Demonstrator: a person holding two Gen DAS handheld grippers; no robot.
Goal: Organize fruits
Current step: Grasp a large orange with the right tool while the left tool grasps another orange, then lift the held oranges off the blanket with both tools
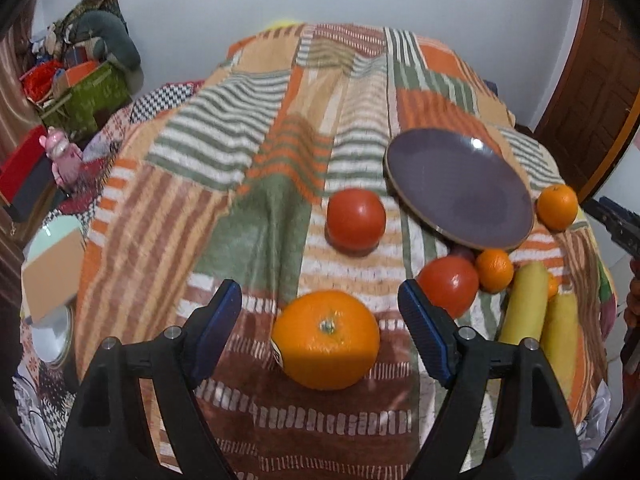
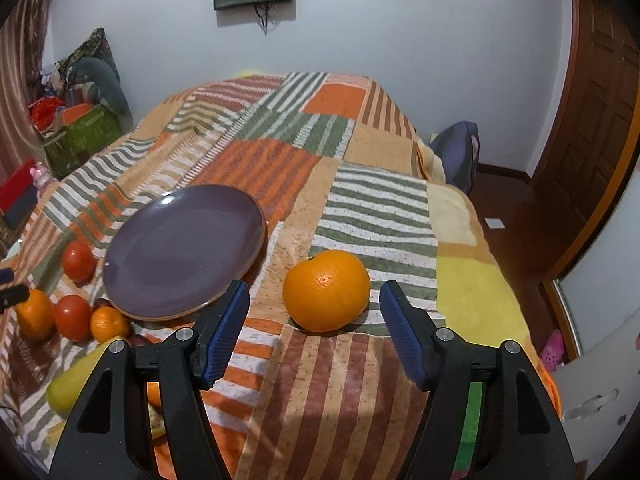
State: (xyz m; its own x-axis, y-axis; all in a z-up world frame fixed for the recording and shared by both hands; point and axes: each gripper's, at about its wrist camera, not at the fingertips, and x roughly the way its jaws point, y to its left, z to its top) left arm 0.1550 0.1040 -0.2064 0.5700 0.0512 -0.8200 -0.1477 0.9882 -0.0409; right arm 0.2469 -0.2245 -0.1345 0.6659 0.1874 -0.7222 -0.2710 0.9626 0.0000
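plate on blanket, tomato left

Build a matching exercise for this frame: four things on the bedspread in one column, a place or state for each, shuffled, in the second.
Things:
1. purple plate
2. large orange with a sticker
3. bananas
4. left gripper

Places or states:
A. yellow, lying side by side at the right edge of the left wrist view
B. empty, resting tilted on the blanket
C. open, nothing pressed by the pads
D. sits between the left gripper's blue pads, untouched

Pairs: 1-B, 2-D, 3-A, 4-C
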